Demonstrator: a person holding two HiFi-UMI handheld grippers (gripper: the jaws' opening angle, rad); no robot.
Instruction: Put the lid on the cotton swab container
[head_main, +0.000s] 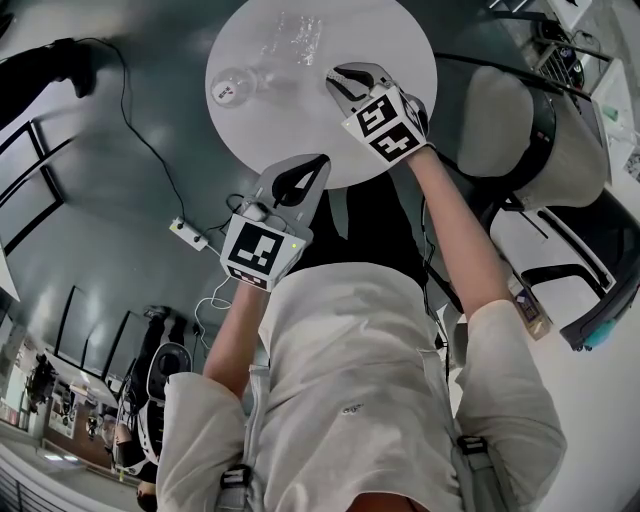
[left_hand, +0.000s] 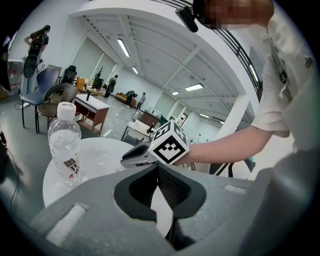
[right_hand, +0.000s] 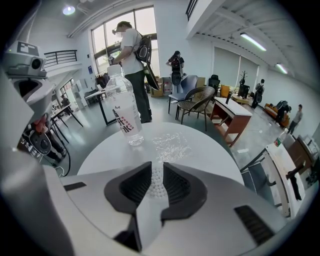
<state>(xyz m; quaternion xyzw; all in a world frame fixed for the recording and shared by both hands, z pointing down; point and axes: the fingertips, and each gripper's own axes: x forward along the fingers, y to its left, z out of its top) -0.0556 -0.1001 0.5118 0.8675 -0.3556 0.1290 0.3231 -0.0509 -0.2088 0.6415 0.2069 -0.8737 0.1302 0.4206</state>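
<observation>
A cluster of white cotton swab tips (right_hand: 156, 186) shows between the pads of my right gripper (right_hand: 156, 169), which is shut on the swab container. That gripper (head_main: 336, 76) hovers over the right part of the round white table (head_main: 400, 40) and also shows in the left gripper view (left_hand: 134, 156). My left gripper (head_main: 321, 161) is at the table's near edge with its jaws together (left_hand: 158, 168). Only a pale strip shows between its pads, and I cannot make out a held thing. A crinkled clear plastic piece (right_hand: 171, 145) lies on the table ahead (head_main: 296, 40); I cannot tell whether it is the lid.
A clear water bottle (head_main: 232, 86) with a white cap stands on the table's left part (right_hand: 125, 112) (left_hand: 64, 145). White chairs (head_main: 540, 150) stand to the right of the table. A power strip and cable (head_main: 188, 232) lie on the floor to the left.
</observation>
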